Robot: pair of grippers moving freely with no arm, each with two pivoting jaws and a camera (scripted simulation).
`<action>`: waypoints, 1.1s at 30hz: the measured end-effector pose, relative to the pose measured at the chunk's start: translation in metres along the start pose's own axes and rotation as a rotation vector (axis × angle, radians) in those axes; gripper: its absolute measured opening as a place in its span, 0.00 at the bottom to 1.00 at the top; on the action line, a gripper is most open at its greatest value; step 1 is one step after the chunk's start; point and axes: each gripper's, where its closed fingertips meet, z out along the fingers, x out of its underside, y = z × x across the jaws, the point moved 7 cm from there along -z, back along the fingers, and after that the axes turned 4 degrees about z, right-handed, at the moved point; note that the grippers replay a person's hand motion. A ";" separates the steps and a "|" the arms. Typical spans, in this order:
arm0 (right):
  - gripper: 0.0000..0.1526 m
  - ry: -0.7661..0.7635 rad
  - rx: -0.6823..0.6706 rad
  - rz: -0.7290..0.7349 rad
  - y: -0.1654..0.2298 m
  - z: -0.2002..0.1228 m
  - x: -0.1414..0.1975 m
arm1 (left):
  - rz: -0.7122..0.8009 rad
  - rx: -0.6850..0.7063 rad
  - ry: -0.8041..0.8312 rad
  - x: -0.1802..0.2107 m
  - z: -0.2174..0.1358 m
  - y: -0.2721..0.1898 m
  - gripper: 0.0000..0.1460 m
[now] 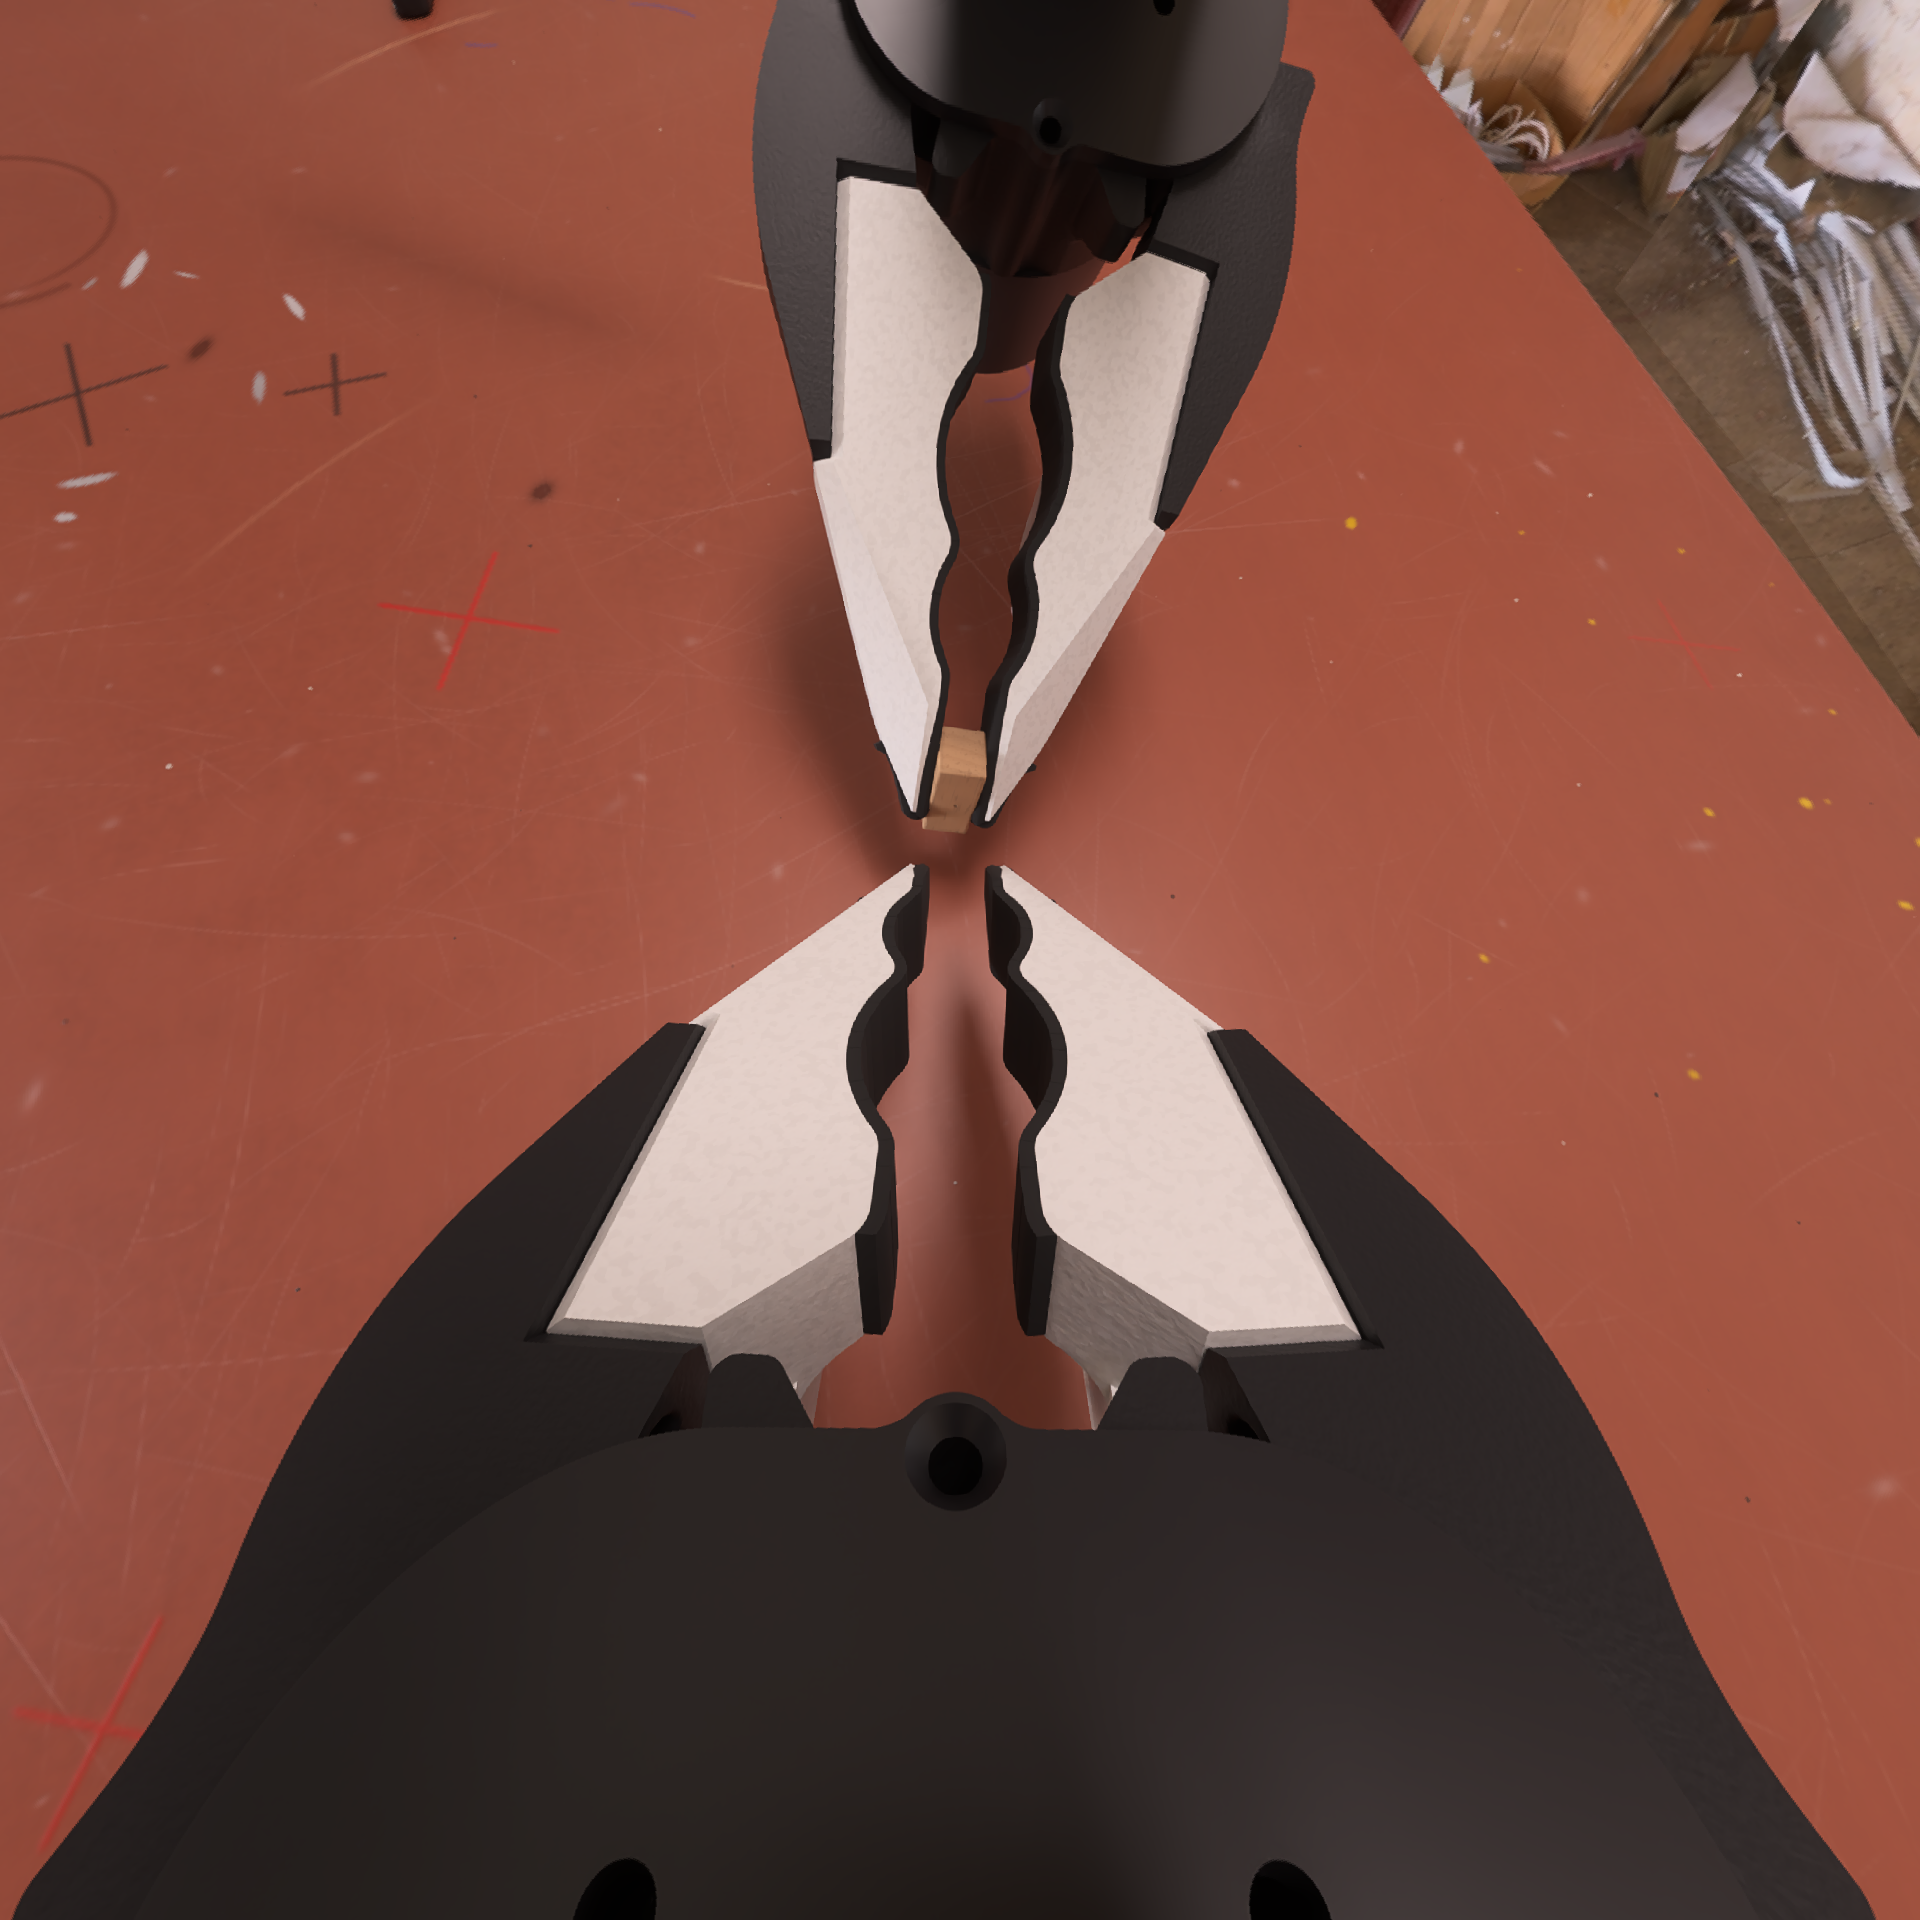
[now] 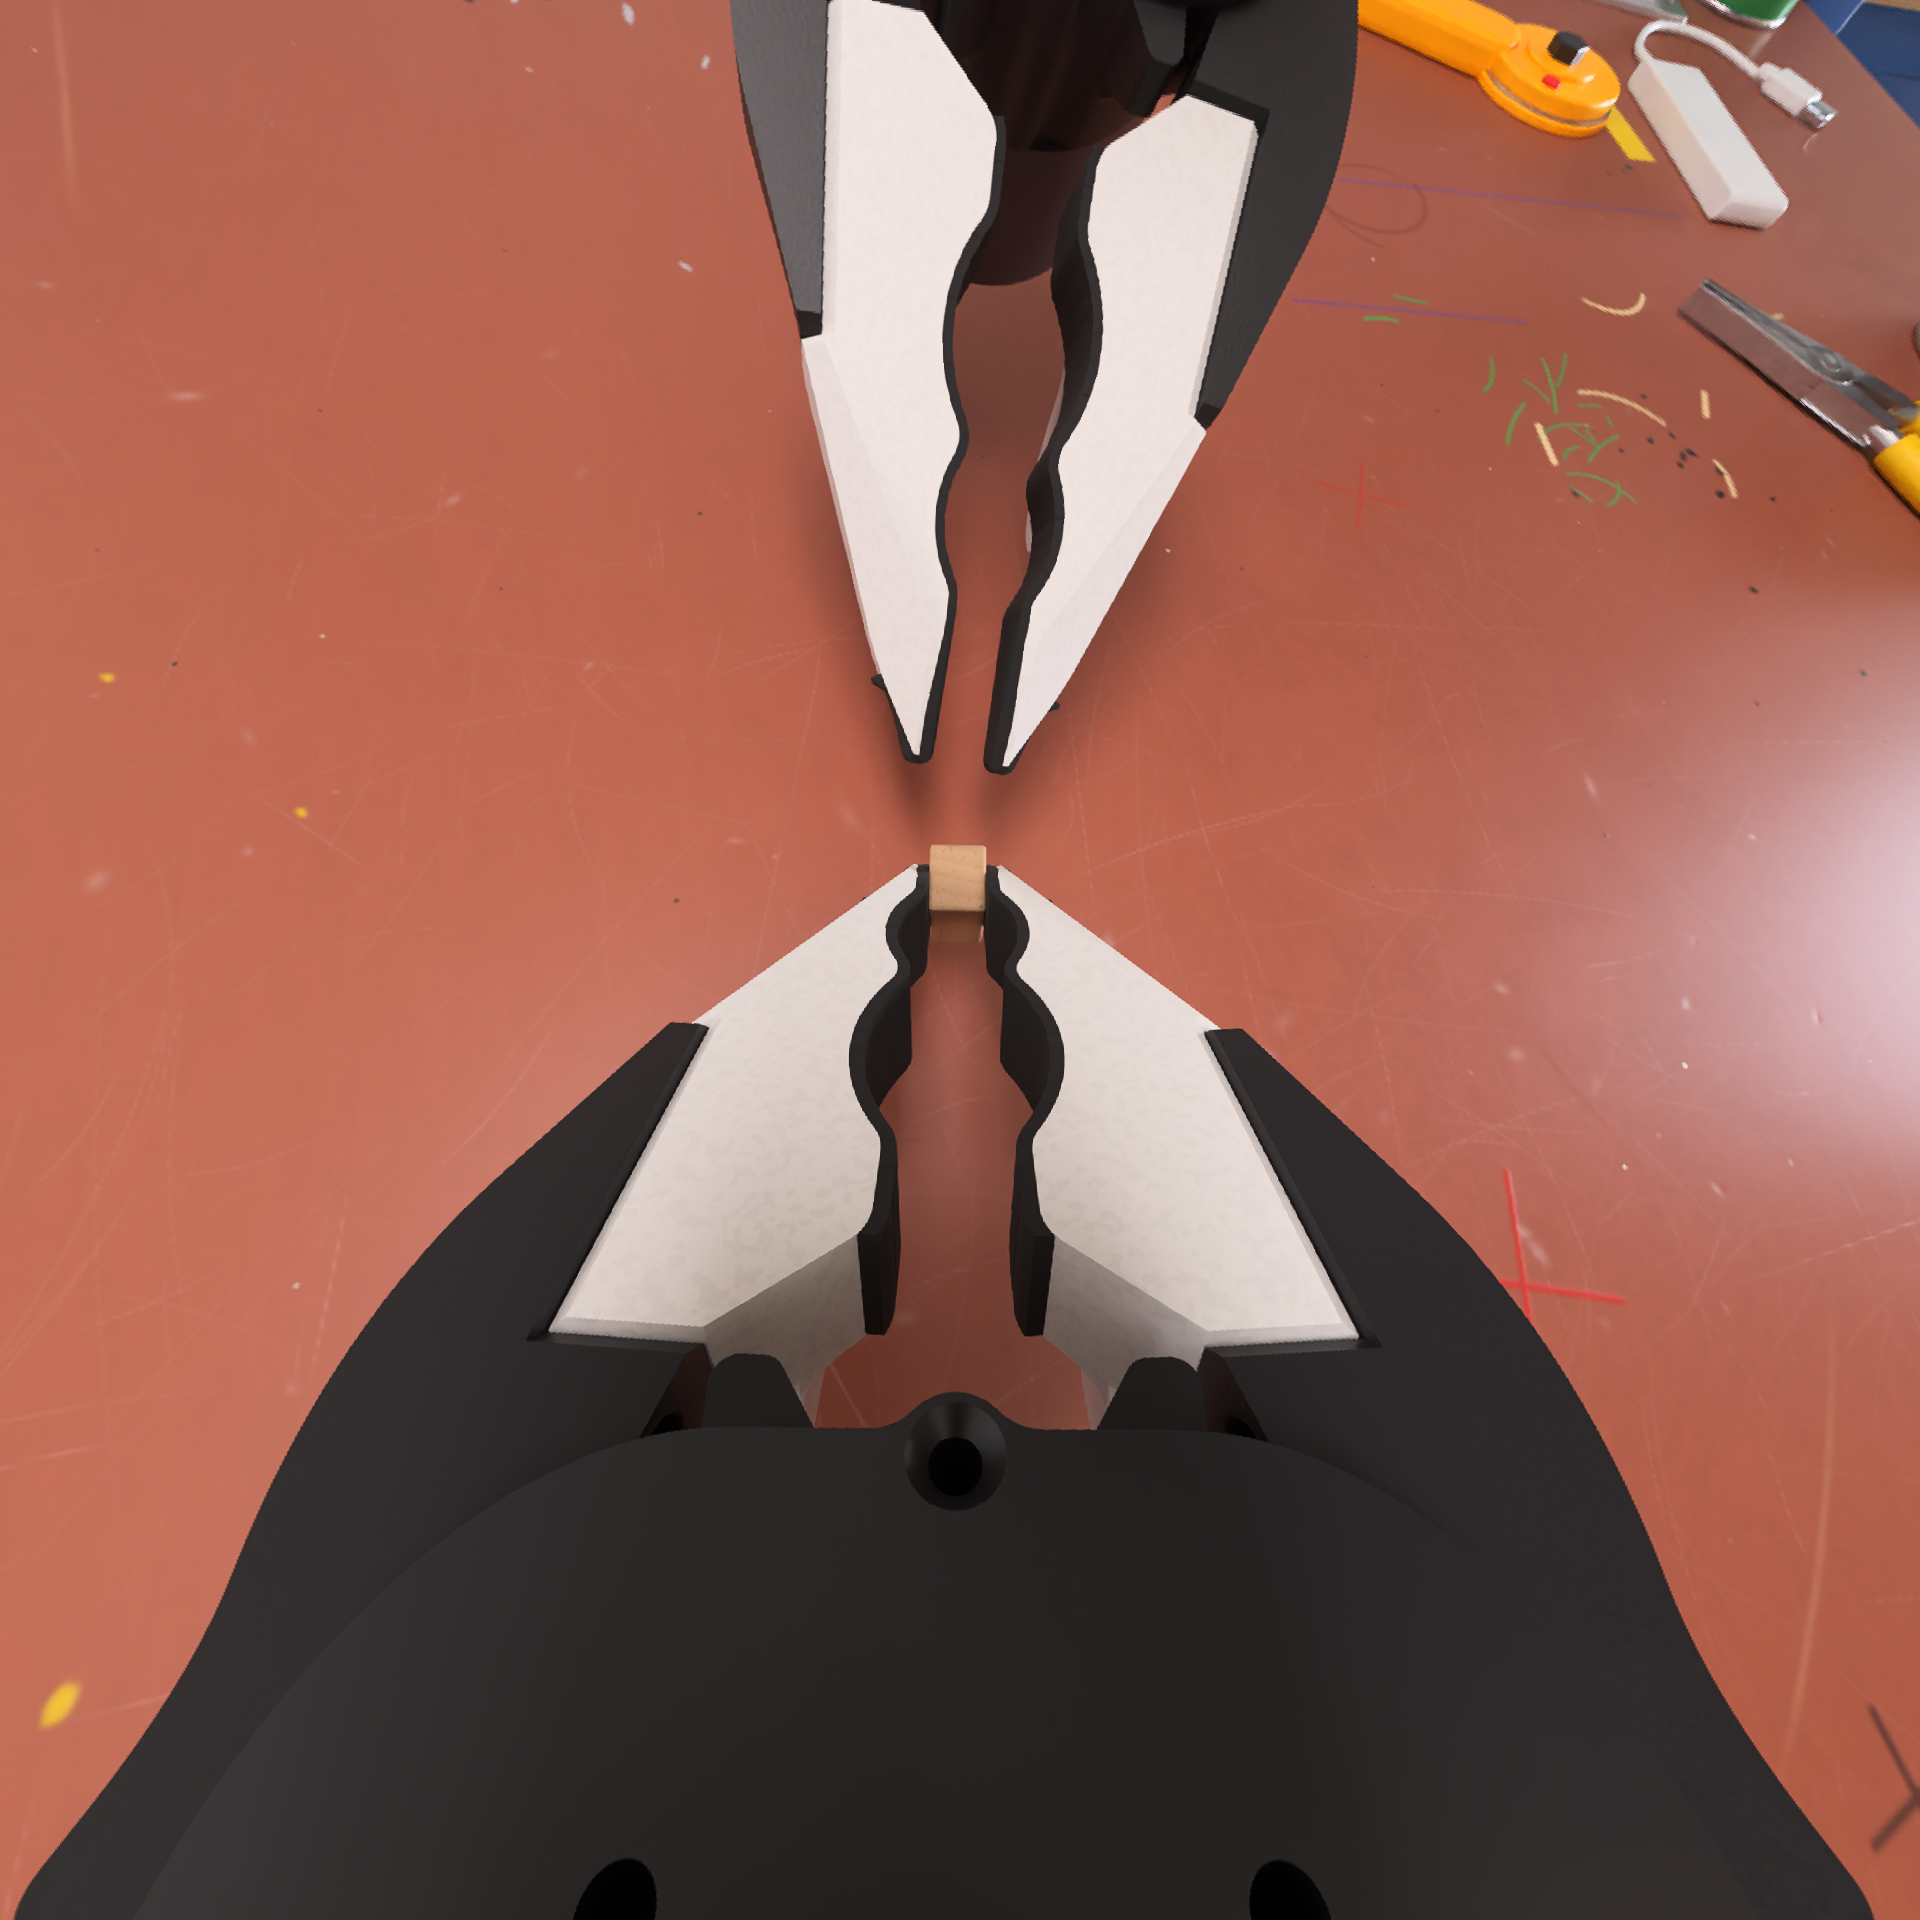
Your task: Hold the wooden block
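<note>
A small light wooden block (image 2: 956, 878) is pinched between the fingertips of my right gripper (image 2: 956, 885), just above the red-brown table (image 2: 416, 623). In the left wrist view the same block (image 1: 954, 779) shows in the right gripper (image 1: 951, 816), which points toward me. My left gripper (image 1: 956, 873) faces it tip to tip, a short gap away from the block. Its fingers are slightly apart with nothing between them. It also shows in the right wrist view (image 2: 956, 764), empty.
An orange tool (image 2: 1507, 62), a white adapter with a cable (image 2: 1704, 145) and metal pliers with a yellow handle (image 2: 1818, 384) lie at the table's far right. The table edge (image 1: 1662, 436) runs diagonally at the right, with cardboard clutter (image 1: 1714, 104) beyond.
</note>
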 end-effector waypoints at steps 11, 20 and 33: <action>0.06 0.022 0.022 -0.011 0.000 0.001 0.001 | -0.009 -0.004 0.035 0.002 0.003 0.001 0.08; 0.06 -0.014 0.007 0.041 -0.004 -0.008 0.004 | -0.027 0.026 0.051 0.005 0.003 0.000 0.12; 0.06 0.020 -0.012 0.040 -0.001 -0.004 0.005 | -0.054 0.004 0.102 0.007 0.007 0.003 0.11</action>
